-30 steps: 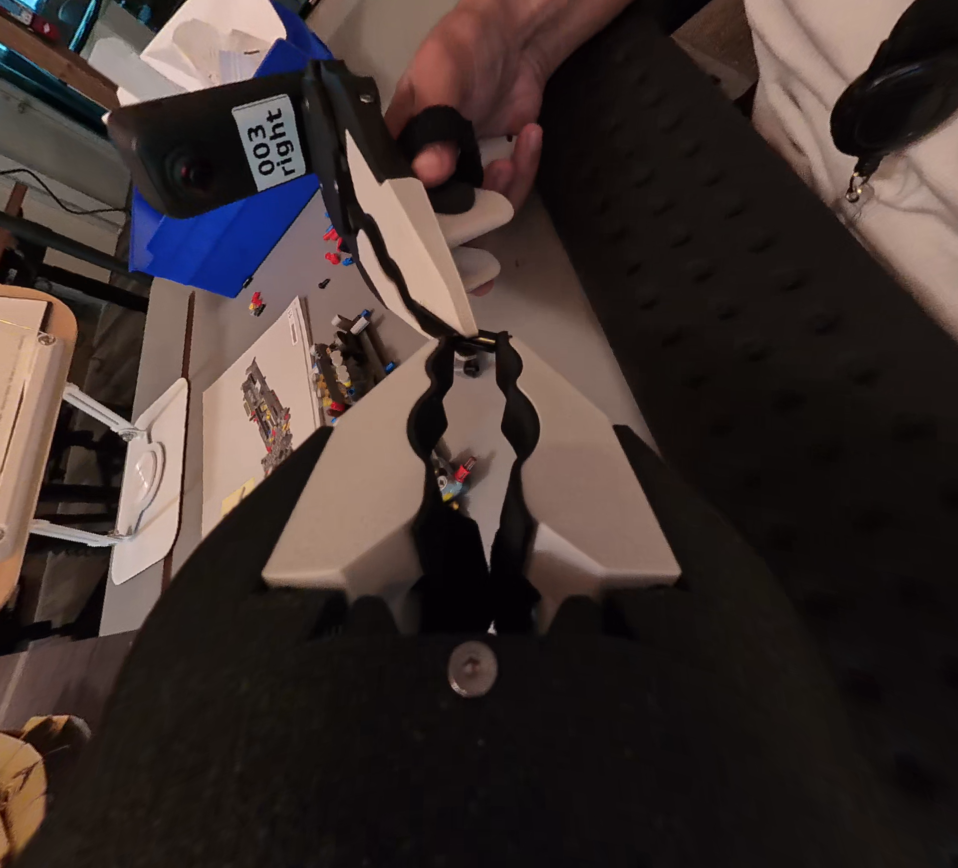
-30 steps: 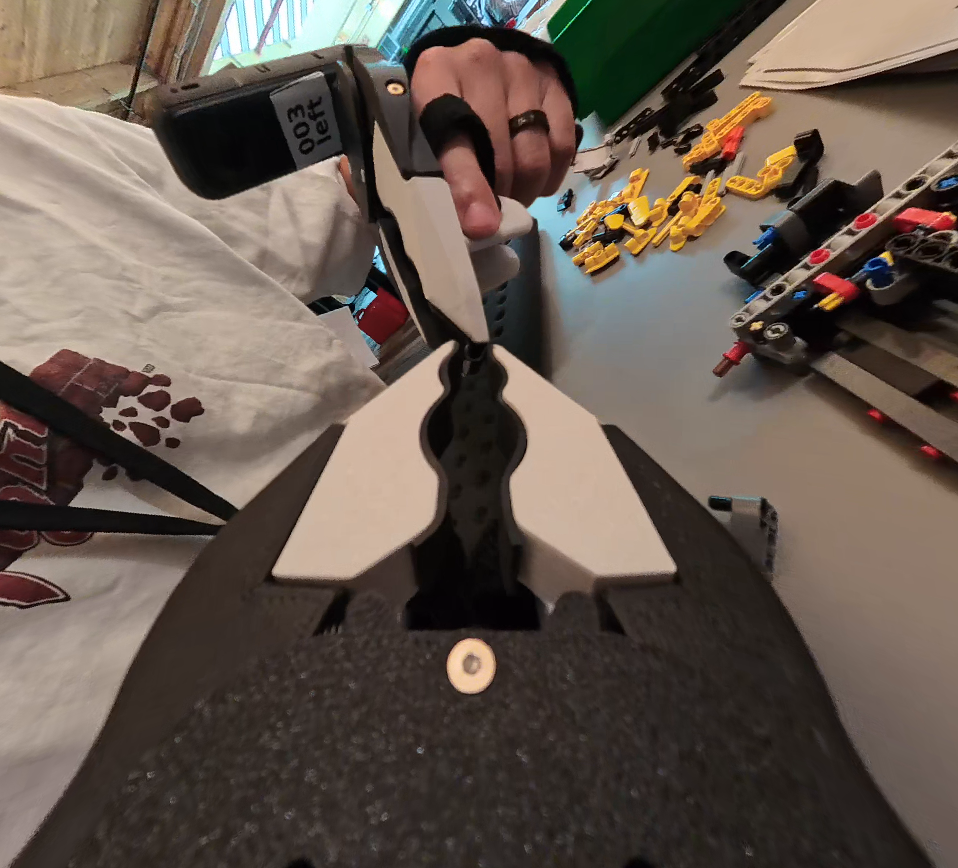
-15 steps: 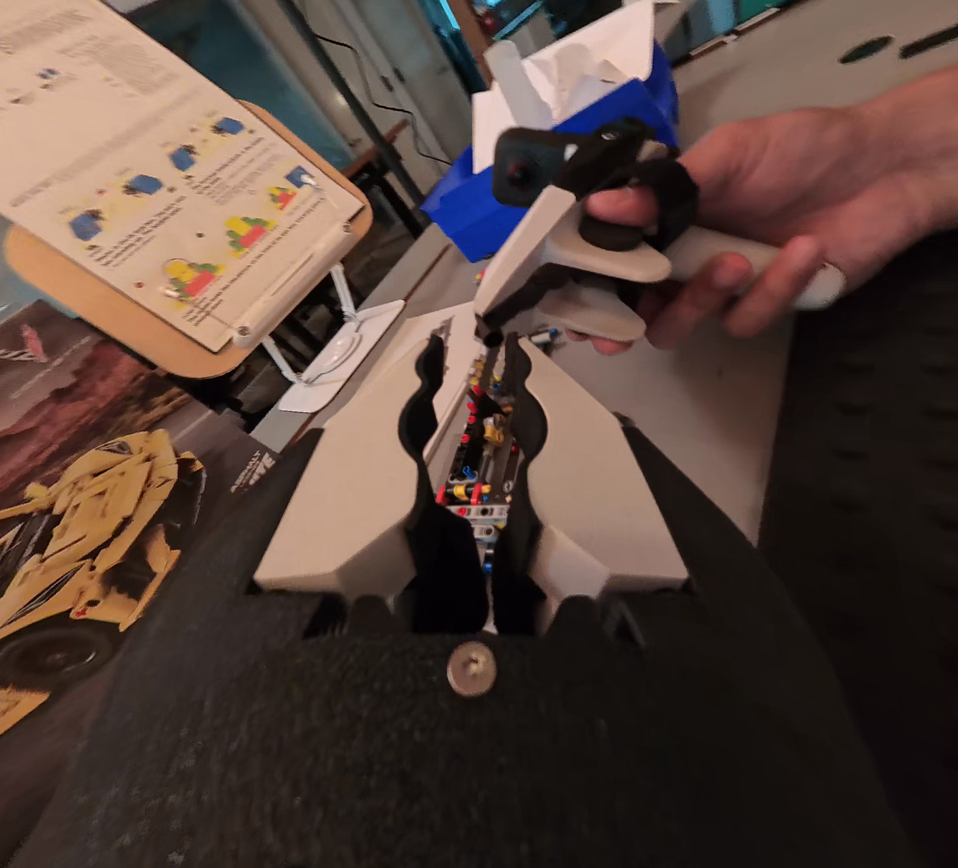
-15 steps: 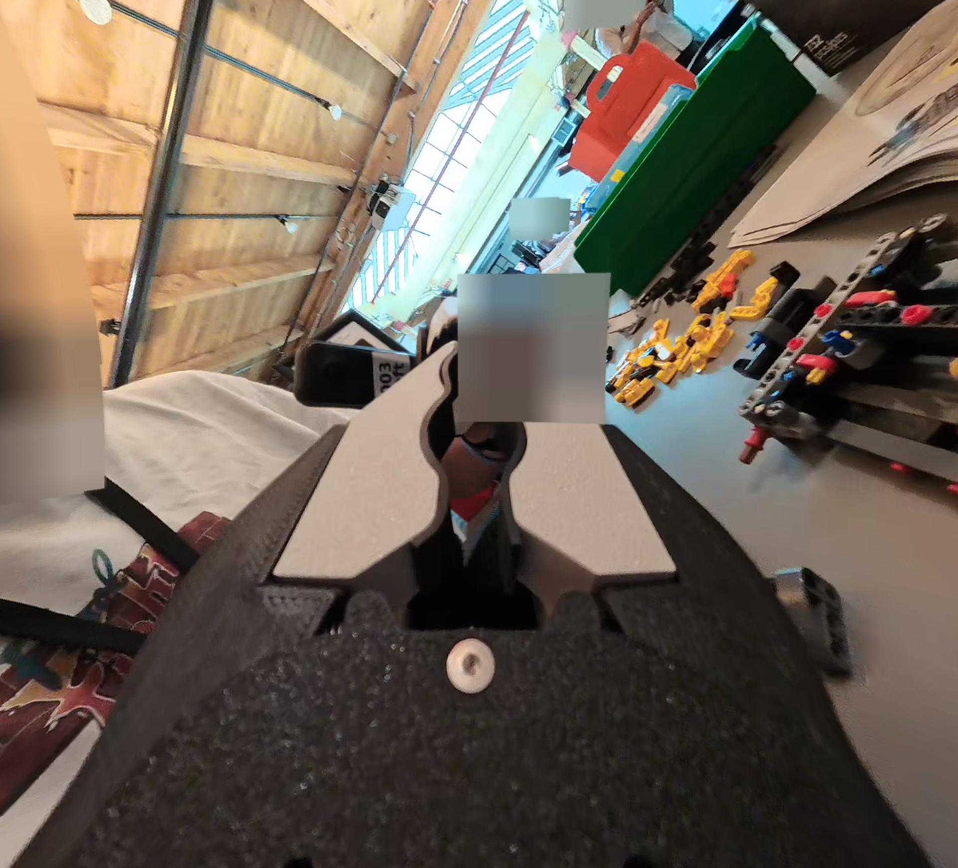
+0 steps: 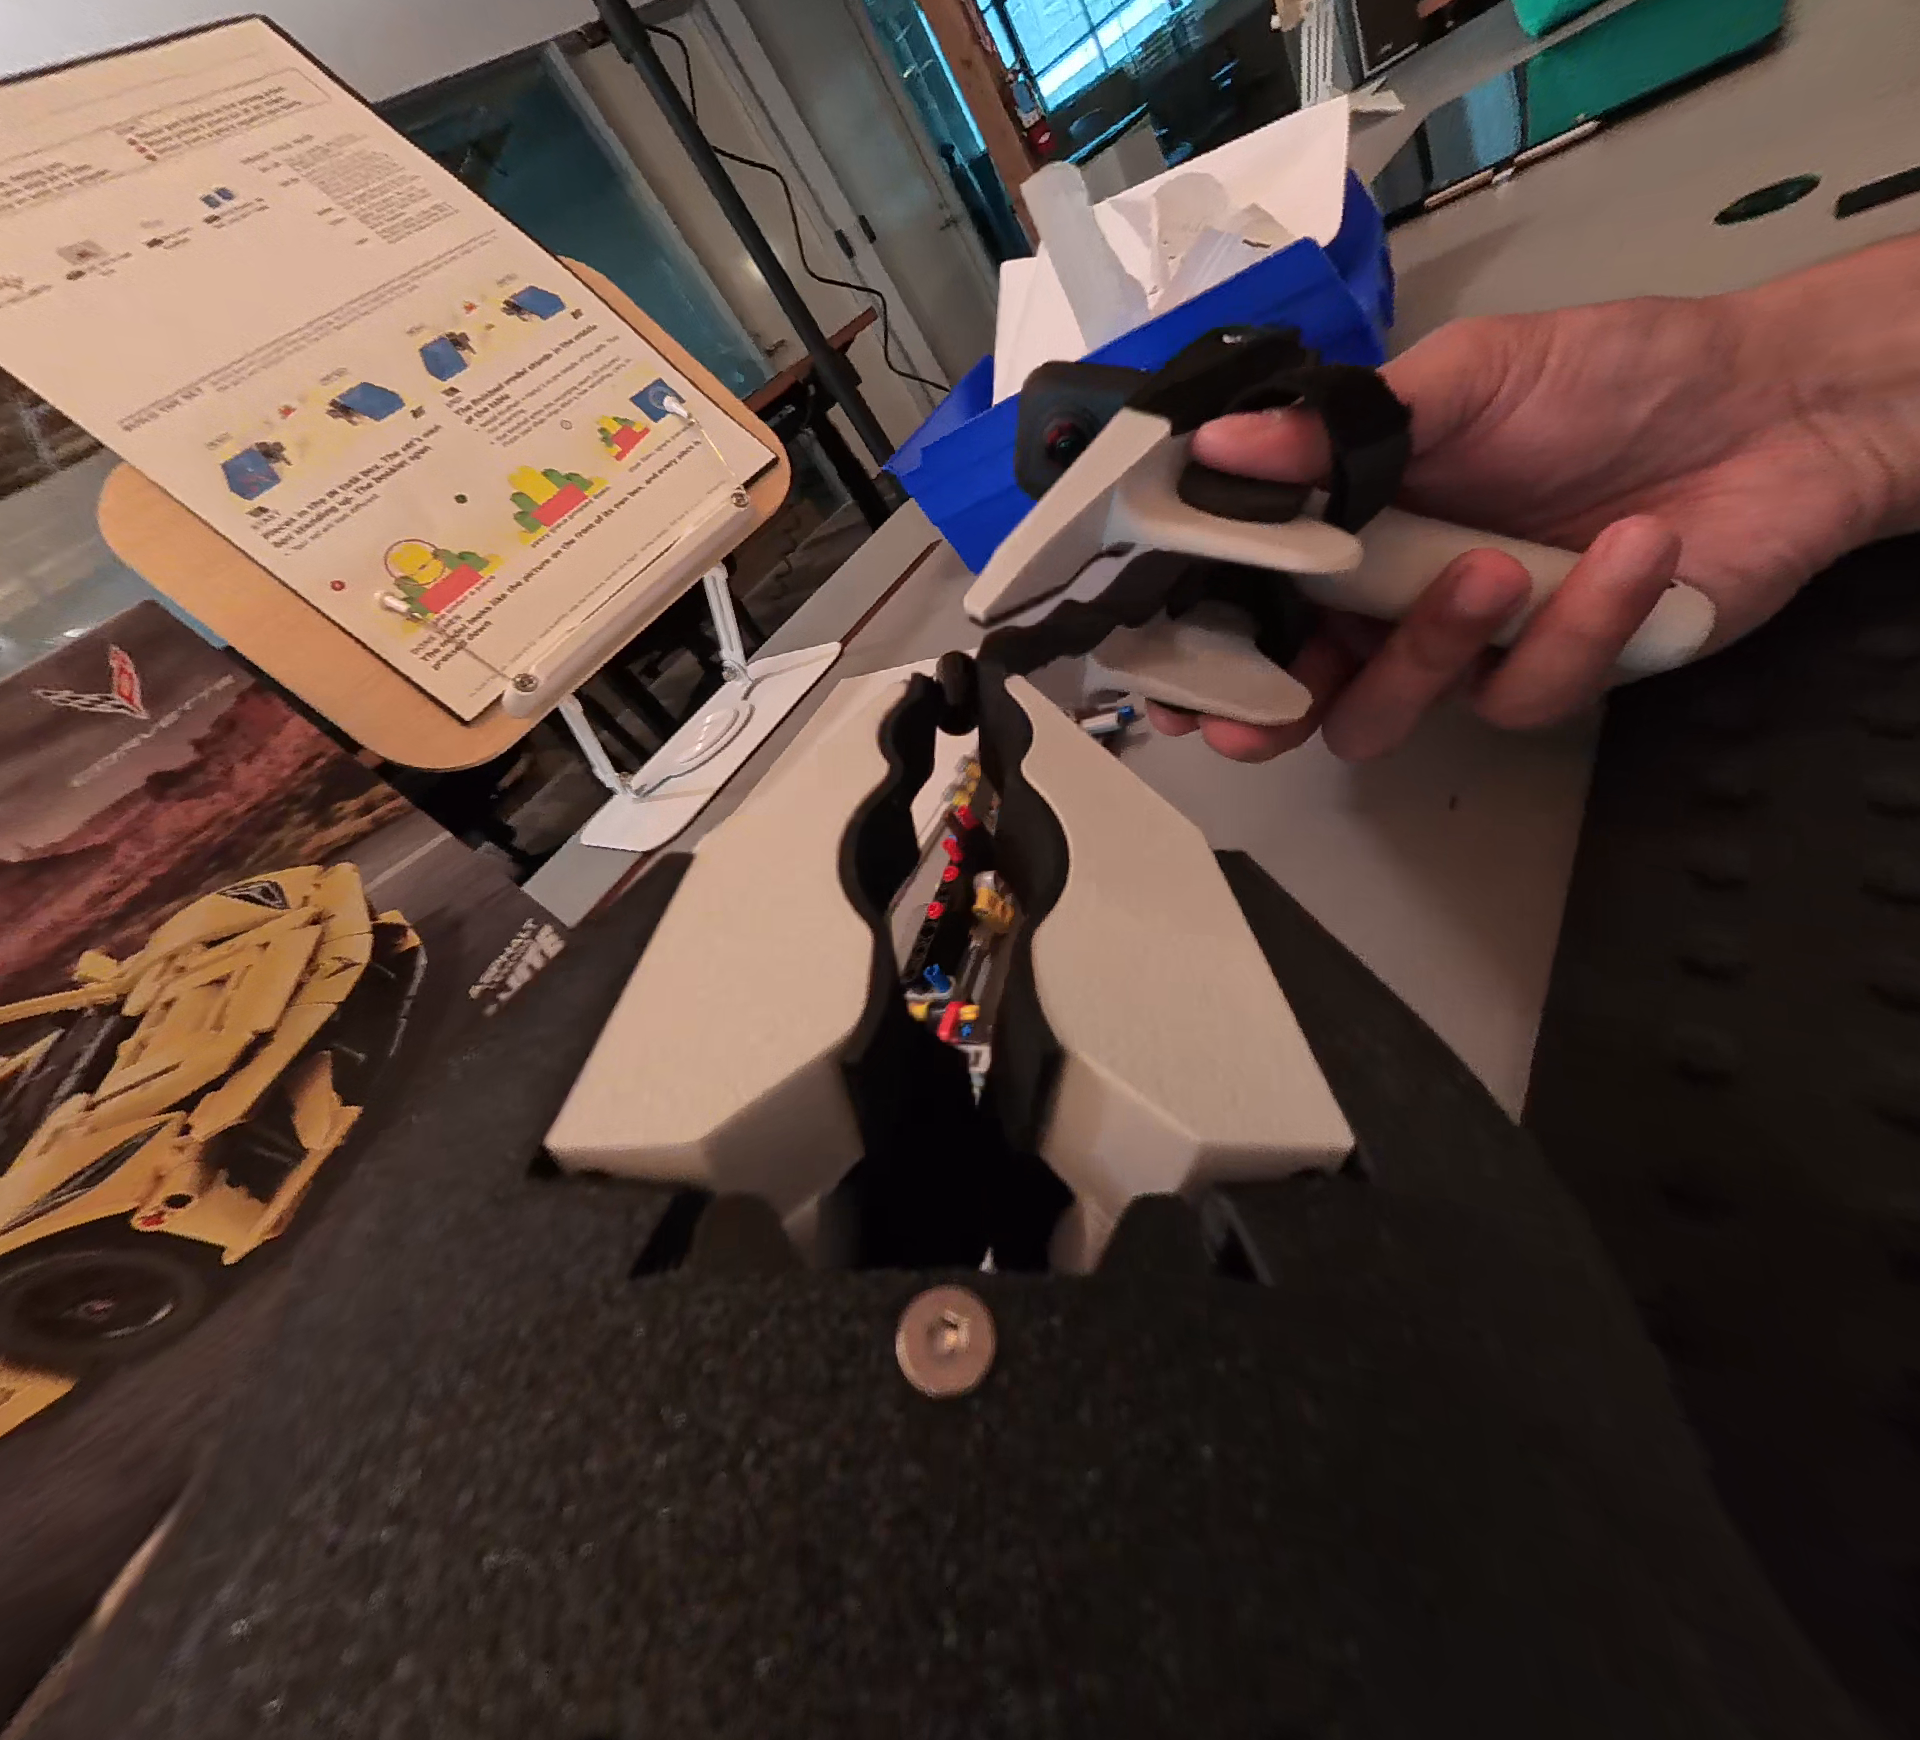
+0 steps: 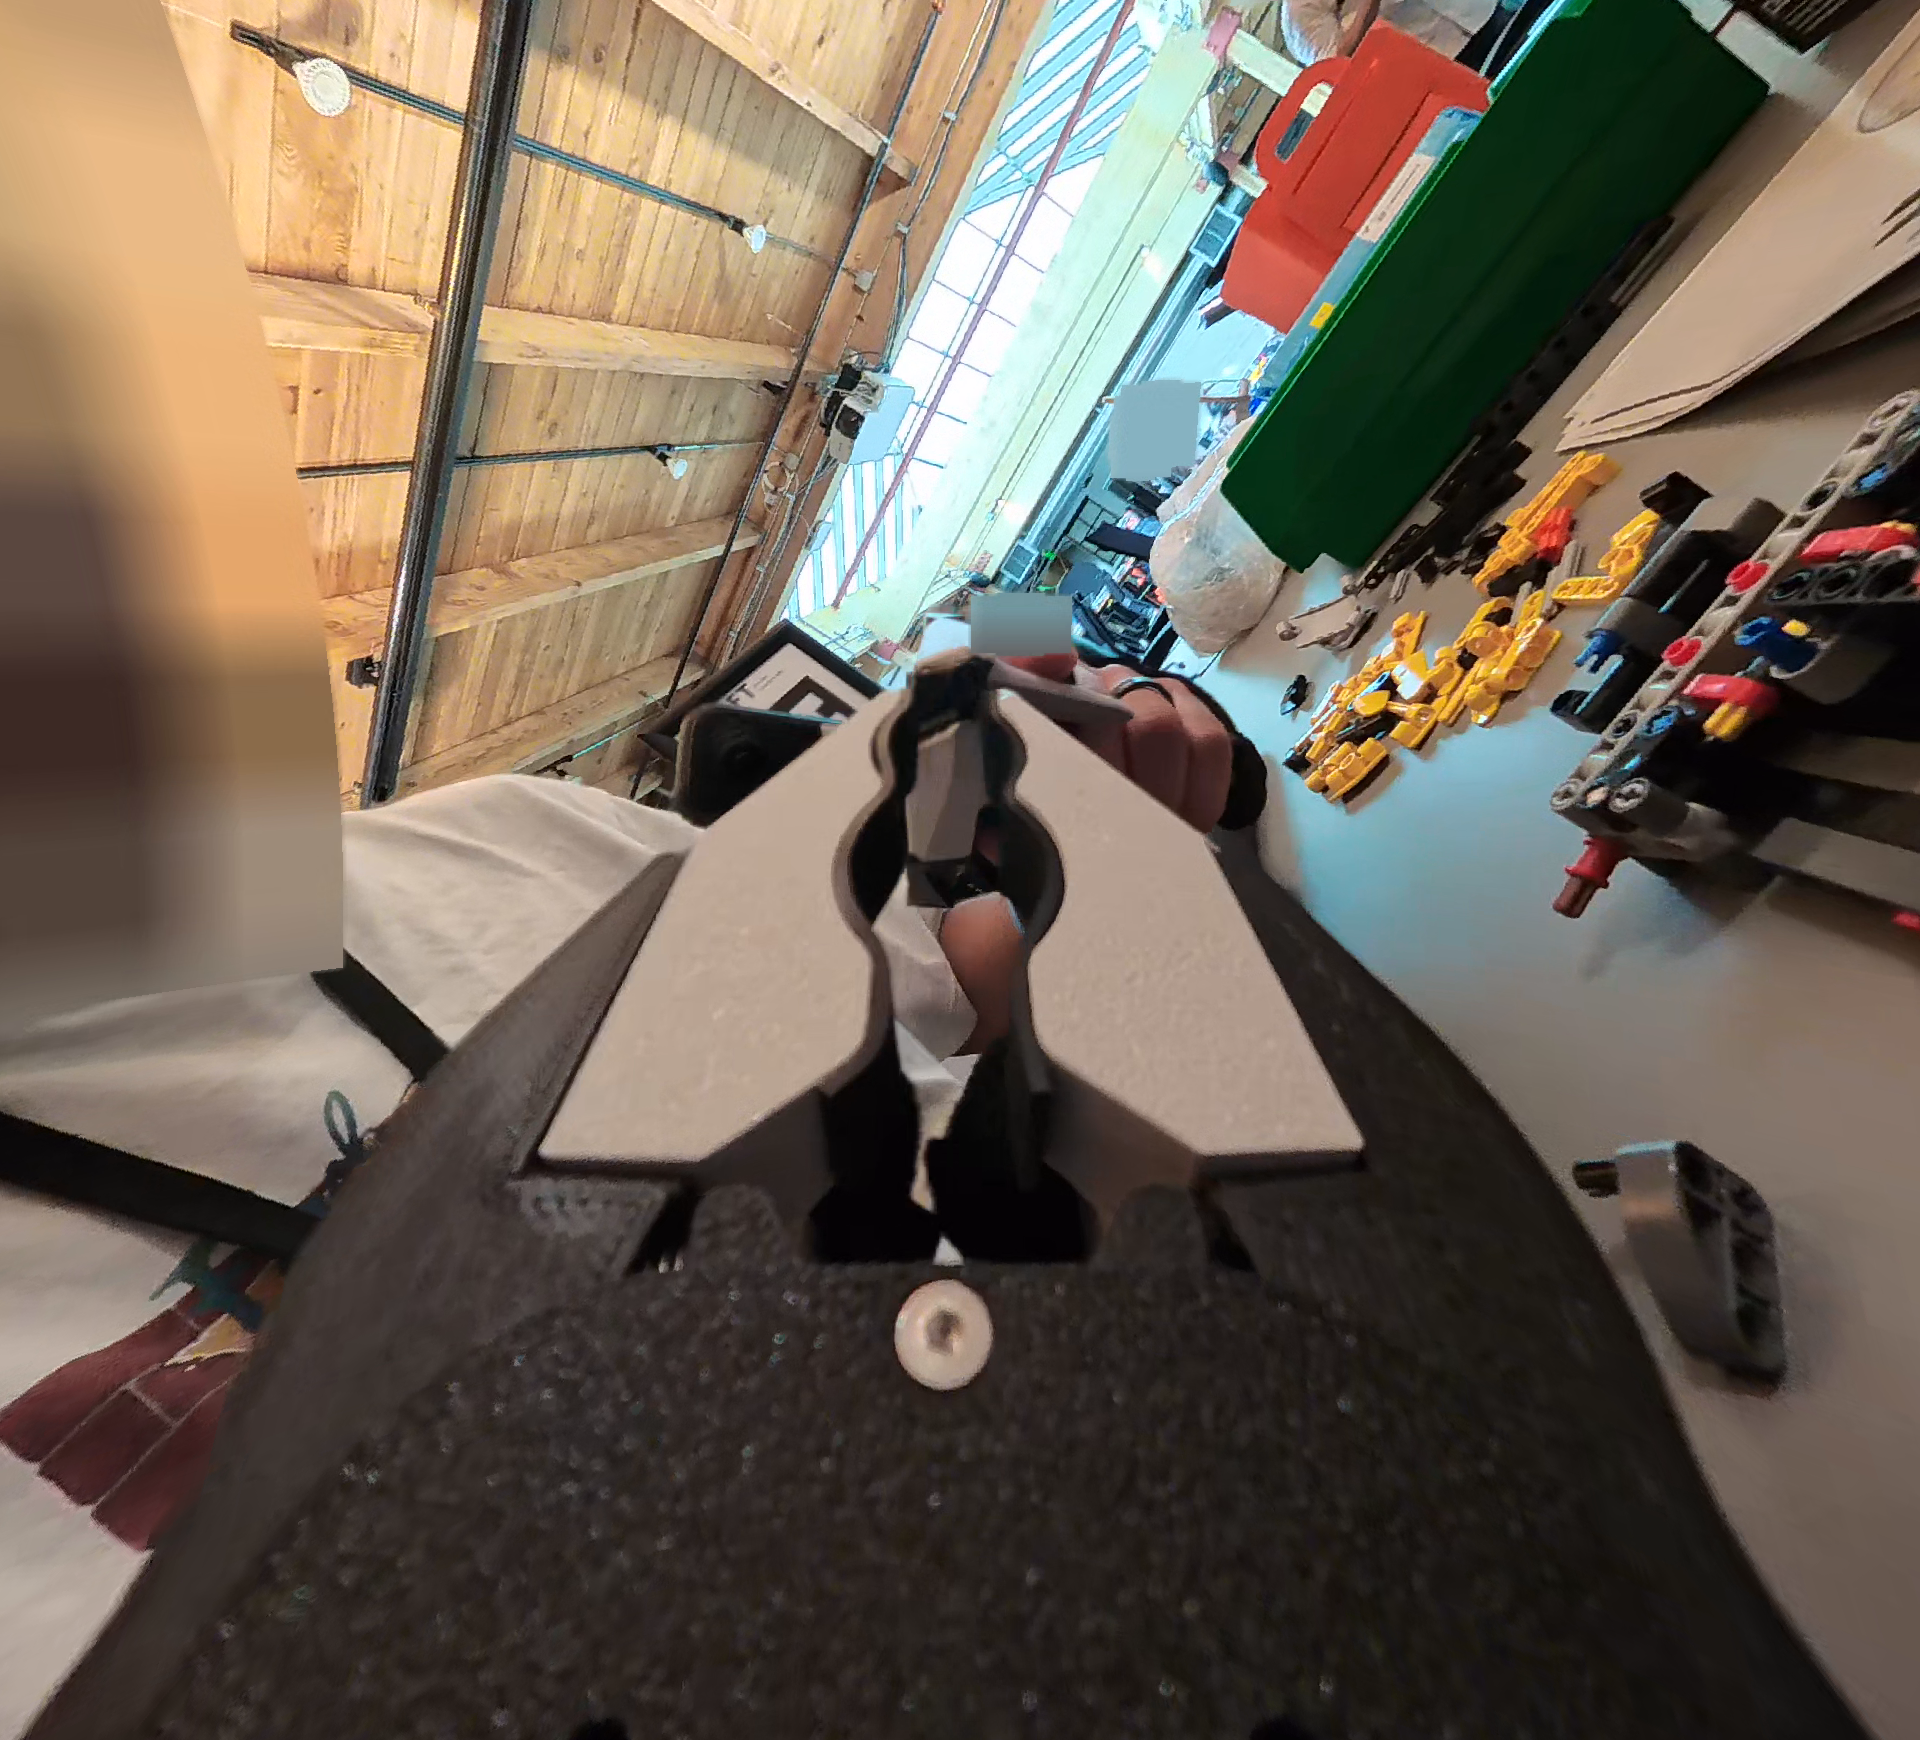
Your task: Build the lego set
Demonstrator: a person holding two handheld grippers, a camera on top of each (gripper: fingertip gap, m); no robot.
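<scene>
Beyond my right hand-held gripper (image 5: 982,636), a blue bin (image 5: 1143,381) holds white paper and plastic bags. Both tips meet on a small black piece (image 5: 951,674); my left hand-held gripper (image 5: 961,703) pinches it, the right's state I cannot tell. The grey lego frame (image 6: 1756,651), studded with red and blue pins, lies on the desk (image 6: 1455,963) to the right's right.

In the right wrist view, bare grey table (image 6: 1455,963) fills the lower right of the frame, broken only by a lone grey piece (image 6: 1704,1264). Farther right, the half-built model (image 6: 1766,682), a scatter of yellow pieces (image 6: 1434,682) and a green bin (image 6: 1496,288) crowd the surface. In the left wrist view, a document stand (image 5: 416,464) blocks the upper left, and the two gripper tips seem to meet at centre.
</scene>
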